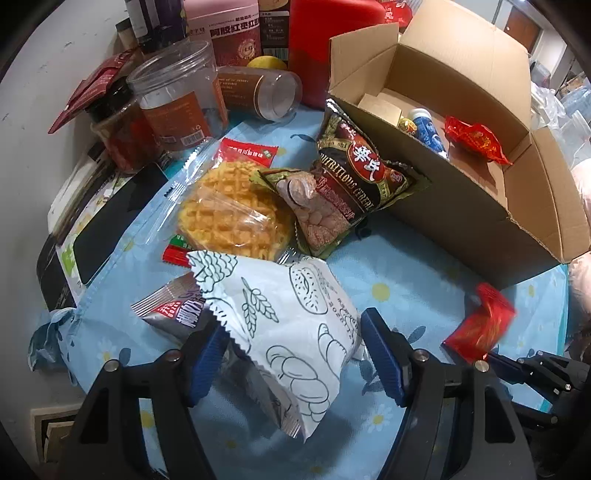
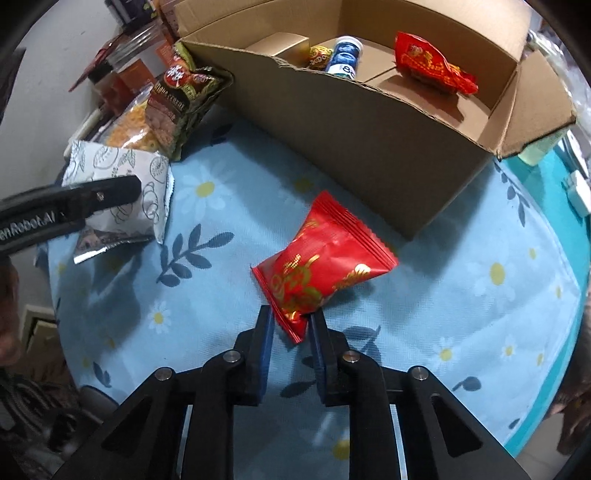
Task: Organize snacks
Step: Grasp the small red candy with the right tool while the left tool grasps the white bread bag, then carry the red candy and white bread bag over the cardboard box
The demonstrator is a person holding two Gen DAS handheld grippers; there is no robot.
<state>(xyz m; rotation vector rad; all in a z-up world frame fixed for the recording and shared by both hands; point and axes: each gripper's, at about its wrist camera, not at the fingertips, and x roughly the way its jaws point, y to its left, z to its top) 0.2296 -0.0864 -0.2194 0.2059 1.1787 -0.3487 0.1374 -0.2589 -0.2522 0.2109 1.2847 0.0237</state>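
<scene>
My left gripper (image 1: 293,338) is open, its blue pads on either side of a white snack bag with bread drawings (image 1: 291,332), which lies on the blue flowered cloth (image 1: 406,273). My right gripper (image 2: 291,321) is shut on the corner of a red snack packet (image 2: 321,269), also in the left wrist view (image 1: 480,325). An open cardboard box (image 2: 369,122) stands beyond, holding another red packet (image 2: 432,62), a blue tube (image 2: 345,55) and a small round sweet (image 2: 319,57). A waffle pack (image 1: 232,214), a dark cereal bag (image 1: 354,173) and a grey packet (image 1: 173,310) lie nearby.
Plastic jars (image 1: 177,99), a red tin (image 1: 332,48) and cartons (image 1: 229,33) crowd the back left against the wall. A black flat item (image 1: 114,218) lies at the table's left edge. The left gripper's arm (image 2: 70,206) shows in the right wrist view.
</scene>
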